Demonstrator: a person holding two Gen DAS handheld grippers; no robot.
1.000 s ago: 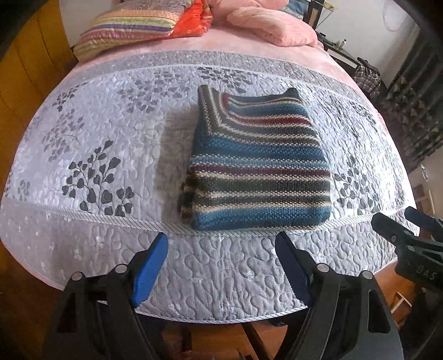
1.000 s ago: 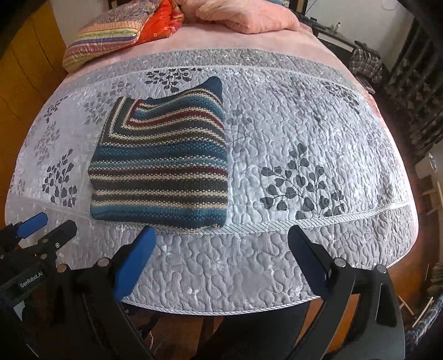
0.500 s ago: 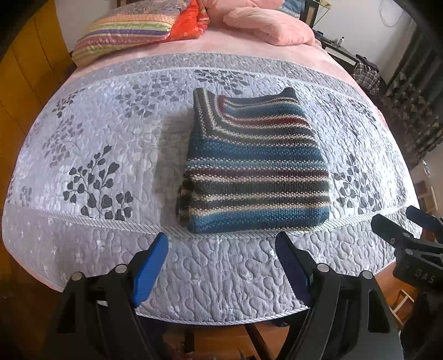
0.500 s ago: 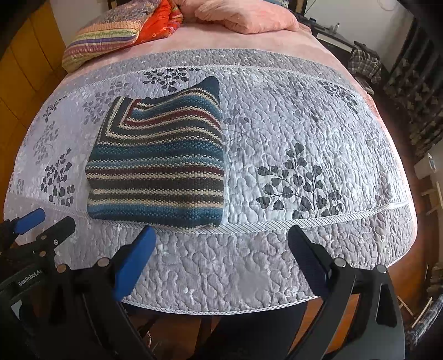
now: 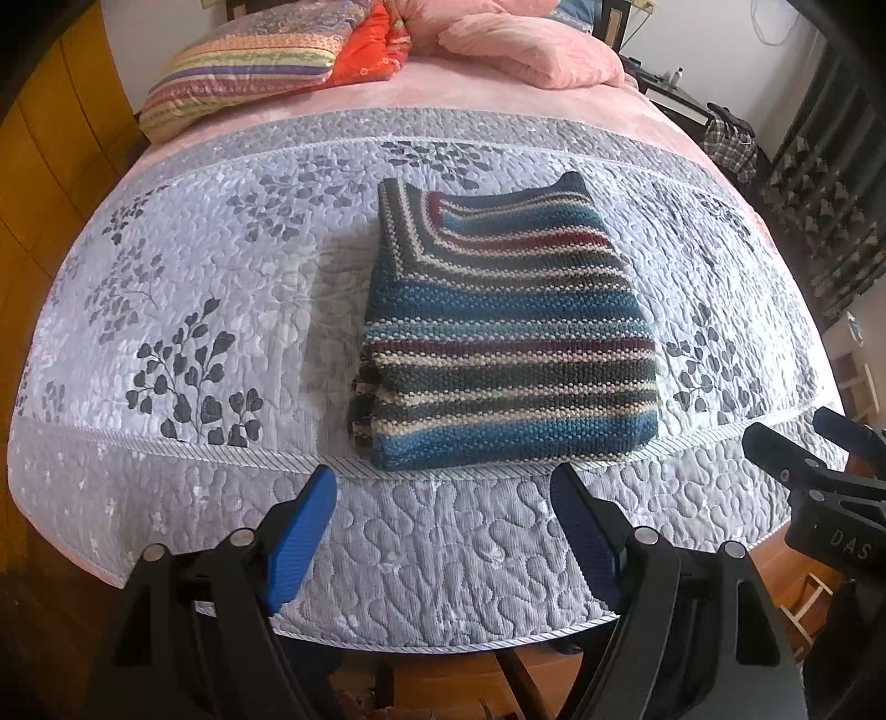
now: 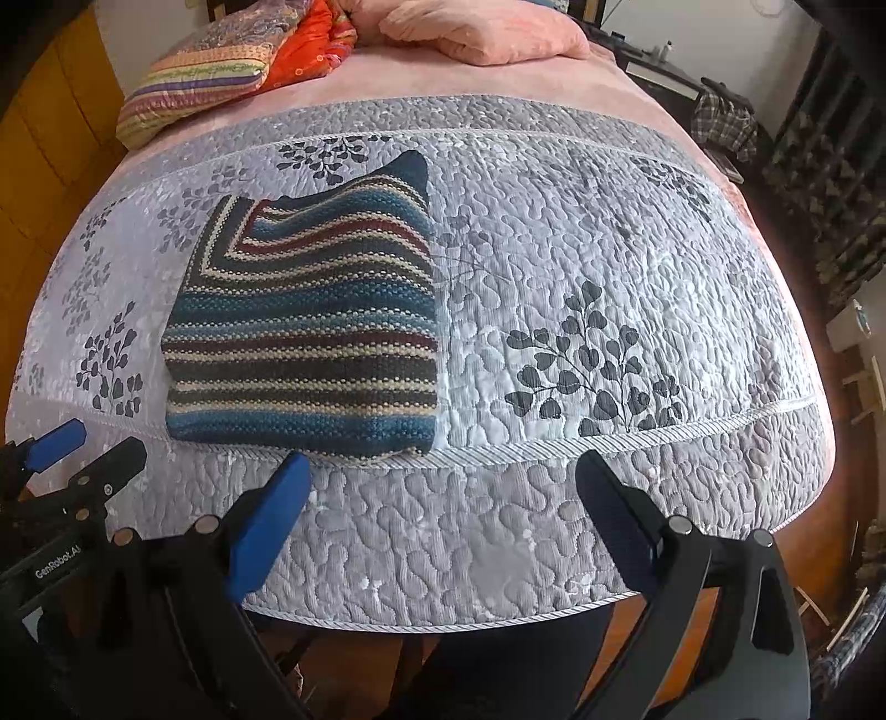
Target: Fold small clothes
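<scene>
A folded striped knit sweater in blue, maroon and cream lies flat on the grey quilted bedspread, close to the bed's near edge; the right wrist view shows the sweater left of centre. My left gripper hovers over the quilt's hanging border just short of the sweater's near edge, open and holding nothing. My right gripper is also open and empty, to the right of the sweater's near right corner. Each gripper appears at the edge of the other's view.
A striped pillow, an orange cloth and a pink duvet lie at the head of the bed. A wooden wall panel runs along the left. Dark curtains and a plaid garment are at the right.
Both grippers have drawn back slightly toward the foot of the bed and stayed open. The sweater has not moved.
</scene>
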